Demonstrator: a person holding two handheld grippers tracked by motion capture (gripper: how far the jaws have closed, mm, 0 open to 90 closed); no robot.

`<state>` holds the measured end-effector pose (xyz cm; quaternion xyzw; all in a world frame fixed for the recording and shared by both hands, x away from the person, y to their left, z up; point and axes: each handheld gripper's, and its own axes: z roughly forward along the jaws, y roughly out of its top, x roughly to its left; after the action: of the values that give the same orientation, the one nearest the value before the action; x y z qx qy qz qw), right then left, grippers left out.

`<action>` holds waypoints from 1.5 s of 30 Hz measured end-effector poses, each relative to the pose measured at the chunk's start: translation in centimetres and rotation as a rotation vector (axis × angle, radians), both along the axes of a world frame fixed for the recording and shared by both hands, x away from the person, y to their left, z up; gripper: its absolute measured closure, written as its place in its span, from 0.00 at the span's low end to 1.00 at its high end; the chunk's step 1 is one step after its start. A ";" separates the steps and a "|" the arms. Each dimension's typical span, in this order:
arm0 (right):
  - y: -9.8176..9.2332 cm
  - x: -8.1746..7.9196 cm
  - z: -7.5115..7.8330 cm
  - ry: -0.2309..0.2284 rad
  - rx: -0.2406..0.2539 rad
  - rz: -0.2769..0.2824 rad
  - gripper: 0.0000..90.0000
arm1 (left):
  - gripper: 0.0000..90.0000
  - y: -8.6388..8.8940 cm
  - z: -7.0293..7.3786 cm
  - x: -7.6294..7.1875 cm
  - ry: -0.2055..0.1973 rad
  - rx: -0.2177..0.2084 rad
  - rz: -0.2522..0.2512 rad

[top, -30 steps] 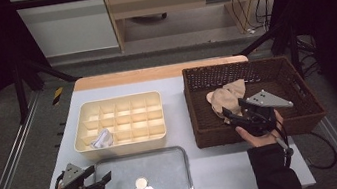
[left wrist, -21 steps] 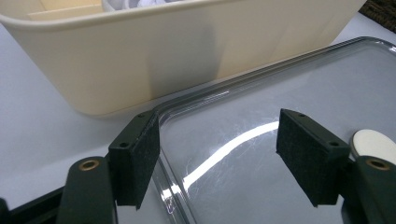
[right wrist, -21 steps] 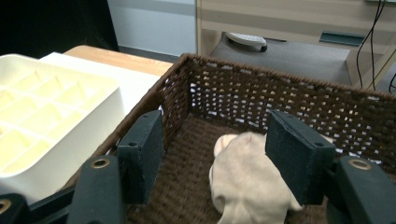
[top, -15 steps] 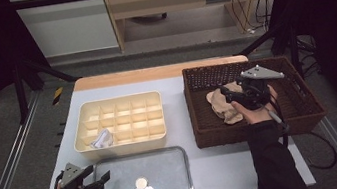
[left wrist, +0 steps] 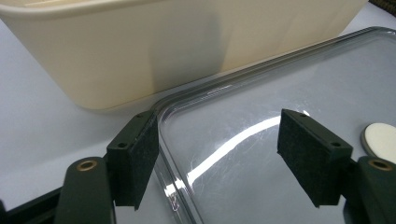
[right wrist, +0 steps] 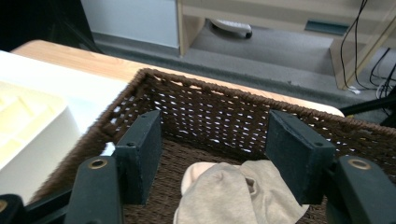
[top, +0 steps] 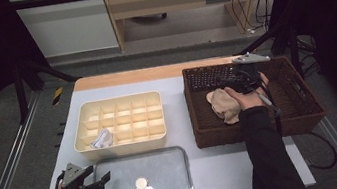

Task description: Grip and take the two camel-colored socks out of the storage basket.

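A beige cloth (top: 224, 106) lies bunched in the brown wicker basket (top: 304, 104) at the right of the table. My right gripper (top: 231, 83) hangs open just above the cloth's far side, toward the basket's back wall. In the right gripper view the cloth (right wrist: 238, 196) sits below and between the jaws of that gripper (right wrist: 215, 158), untouched. My left gripper (top: 102, 181) rests open at the near left, its jaws astride the corner edge of a clear lid (left wrist: 280, 93). One of its pads (left wrist: 135, 158) touches the lid's rim.
A cream divided organizer (top: 117, 102) stands mid-table with a small white item (top: 102, 138) in a front-left cell. The clear lid (top: 166, 160) lies in front of it with a round white disc (top: 141, 183) at its middle. The table's wooden far edge (top: 143, 74) runs behind.
My right gripper has moved from the basket's near side over the cloth toward the back wall. The left gripper has stayed put.
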<state>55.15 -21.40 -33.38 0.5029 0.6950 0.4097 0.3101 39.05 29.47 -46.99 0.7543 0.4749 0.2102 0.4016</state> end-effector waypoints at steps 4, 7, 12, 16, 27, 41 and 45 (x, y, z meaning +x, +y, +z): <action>-0.1 1.2 -0.9 0.032 -0.004 -0.020 0.42 | 0.32 0.0 -0.1 0.0 -0.006 0.010 -0.004; -0.3 1.9 -1.7 0.058 -0.010 -0.031 0.42 | 0.31 0.0 -0.2 0.0 -0.011 0.023 -0.005; -0.5 2.5 -2.9 0.090 -0.017 -0.036 0.43 | 0.31 0.1 -0.3 0.1 -0.005 0.029 0.003; -1.1 2.7 -4.1 0.134 -0.007 -0.052 0.43 | 0.37 0.1 -0.1 -0.1 -0.025 0.018 -0.001; -1.8 3.4 -6.5 0.216 -0.032 -0.079 0.46 | 0.42 0.1 -0.3 -0.1 -0.033 0.023 -0.008; -1.8 4.1 -7.9 0.330 -0.055 -0.088 0.48 | 0.44 0.2 -0.2 -0.2 -0.037 0.010 0.002; -1.7 4.2 -8.2 0.366 -0.071 -0.079 0.47 | 0.45 0.2 -0.3 -0.3 -0.029 0.008 0.000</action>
<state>59.38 -23.10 -41.62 0.5848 0.7334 0.2740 0.2120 38.80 29.65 -47.24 0.7529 0.4680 0.2230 0.4053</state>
